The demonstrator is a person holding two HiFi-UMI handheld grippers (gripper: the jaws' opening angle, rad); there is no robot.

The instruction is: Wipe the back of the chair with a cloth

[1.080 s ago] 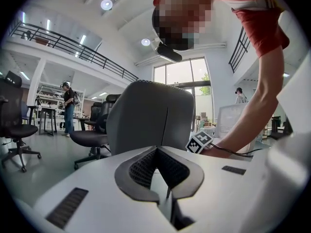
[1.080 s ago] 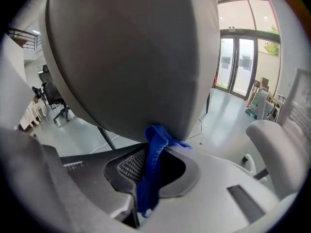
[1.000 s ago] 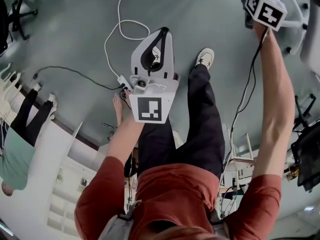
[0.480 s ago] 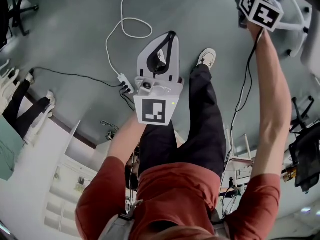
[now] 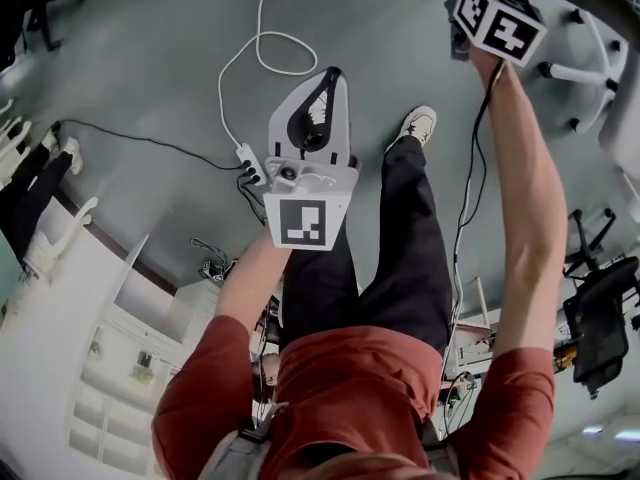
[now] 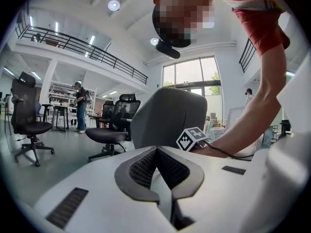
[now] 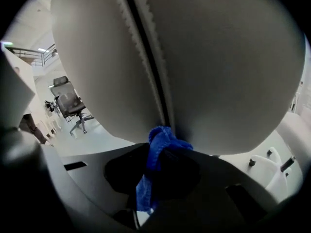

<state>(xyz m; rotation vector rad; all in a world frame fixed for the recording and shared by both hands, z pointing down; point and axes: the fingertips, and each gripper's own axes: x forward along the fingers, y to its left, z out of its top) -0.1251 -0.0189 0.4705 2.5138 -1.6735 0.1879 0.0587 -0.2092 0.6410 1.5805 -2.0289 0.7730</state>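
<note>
the grey chair back (image 7: 218,57) fills nearly everything ahead of the right tool (image 7: 160,166), a broad smooth padded face with a dark seam (image 7: 146,57) running up it from just beyond the tool's tip. the right tool is raised at arm's length and clamped on the blue cloth (image 7: 163,142): a bunched fold pokes out past the jaw tips and presses against the chair back at the foot of that seam, while the rest of the cloth hangs back between the jaws toward the handle. the left tool (image 5: 318,118) is held lower and well apart from the right one, out over the floor (image 5: 150,68), its jaws drawn together at the tips with nothing between them; from its own view the chair back (image 6: 167,115) stands ahead and a little above it, not touched by it. as for progress, the cloth is picked up, carried to the chair and in contact with the back, so the wiping looks to be under way or just begun. the grey surface shows no marks that tell wiped from unwiped, so how much is covered cannot be read; judging by the single small contact patch low on the seam, most of the back, to both sides of the tool's tip and above it, likely remains to be swept.
</note>
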